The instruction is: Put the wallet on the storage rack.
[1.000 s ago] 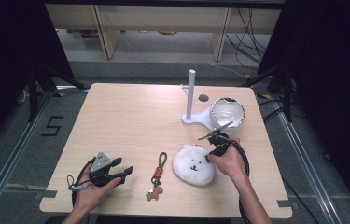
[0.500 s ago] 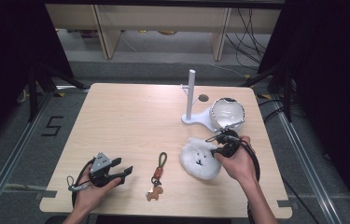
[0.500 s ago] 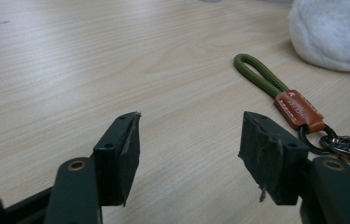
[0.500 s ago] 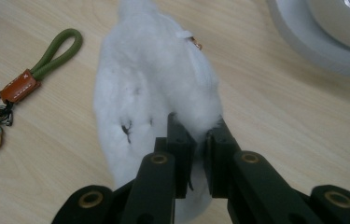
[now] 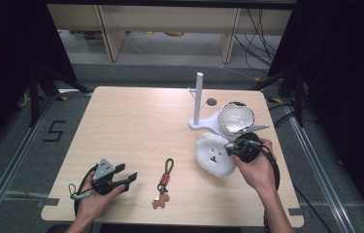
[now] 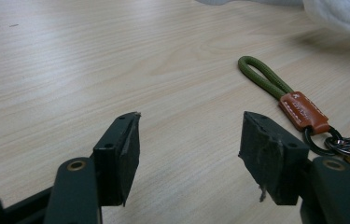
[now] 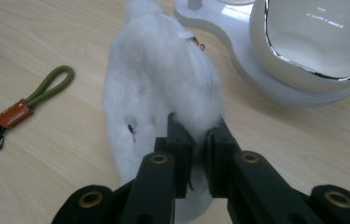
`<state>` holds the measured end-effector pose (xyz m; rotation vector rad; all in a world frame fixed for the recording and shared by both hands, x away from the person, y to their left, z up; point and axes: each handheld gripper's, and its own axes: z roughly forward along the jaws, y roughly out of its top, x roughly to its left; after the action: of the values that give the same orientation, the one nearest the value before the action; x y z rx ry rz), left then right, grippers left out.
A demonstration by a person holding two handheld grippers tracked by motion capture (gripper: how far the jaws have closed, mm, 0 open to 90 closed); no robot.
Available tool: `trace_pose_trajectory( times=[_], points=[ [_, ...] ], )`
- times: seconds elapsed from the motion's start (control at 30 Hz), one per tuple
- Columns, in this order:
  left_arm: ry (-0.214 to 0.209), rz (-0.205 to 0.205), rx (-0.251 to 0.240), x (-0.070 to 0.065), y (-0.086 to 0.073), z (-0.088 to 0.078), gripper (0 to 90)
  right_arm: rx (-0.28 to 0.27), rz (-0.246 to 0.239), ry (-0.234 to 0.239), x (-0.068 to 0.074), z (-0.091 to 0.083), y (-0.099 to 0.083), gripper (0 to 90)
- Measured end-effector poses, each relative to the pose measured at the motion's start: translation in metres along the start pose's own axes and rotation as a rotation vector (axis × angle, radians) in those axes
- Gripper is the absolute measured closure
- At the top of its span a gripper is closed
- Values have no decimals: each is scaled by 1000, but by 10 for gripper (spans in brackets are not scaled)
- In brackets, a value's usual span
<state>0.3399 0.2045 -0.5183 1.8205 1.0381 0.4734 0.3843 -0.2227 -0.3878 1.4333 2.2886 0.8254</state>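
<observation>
A white plush pouch (image 5: 212, 154) with a small stitched face lies right of centre, one edge lifted off the table. My right gripper (image 5: 232, 145) is shut on that edge; in the right gripper view the fingertips (image 7: 196, 133) pinch the white plush pouch (image 7: 158, 84). A key strap (image 5: 164, 180) with a green loop, a brown leather tab and a small charm lies near the front edge. My left gripper (image 5: 130, 177) rests on the table at the front left, open and with nothing in it. In the left gripper view, the key strap (image 6: 284, 95) lies just beyond the right fingertip of the left gripper (image 6: 189, 144).
A white stand (image 5: 199, 102) with an upright post sits at the back right. Next to it stands a glossy white bowl-shaped shell (image 5: 237, 117), close behind my right hand. A black cable loops around each hand. The table's front edge runs just below both wrists.
My right gripper has risen and moved toward the white stand, dragging the plush pouch with it. The left gripper has stayed in place.
</observation>
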Motion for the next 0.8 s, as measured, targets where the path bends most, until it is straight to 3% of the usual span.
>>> trace_pose_trajectory(
  times=[0.07, 0.23, 0.4, 0.57, 0.6, 0.8],
  points=[
    [4, 1, 0, 0, 0, 0, 370, -27, -23, -12, -2, -2, -1, 834],
    [3, 0, -11, 0, 0, 0, 370, -53, -10, -20, -3, -5, -3, 834],
    [14, 3, -13, 0, -1, -1, 369, -78, -34, -38, -6, -8, -5, 833],
    [11, 1, -21, 1, -1, -1, 369, -84, -12, -43, -5, -10, -6, 833],
    [14, 2, -22, 1, -1, -1, 369, -91, -36, -49, -8, -11, -6, 833],
    [27, -1, -19, 2, -1, -1, 368, -127, -56, -55, -9, -14, -6, 833]
  ],
)
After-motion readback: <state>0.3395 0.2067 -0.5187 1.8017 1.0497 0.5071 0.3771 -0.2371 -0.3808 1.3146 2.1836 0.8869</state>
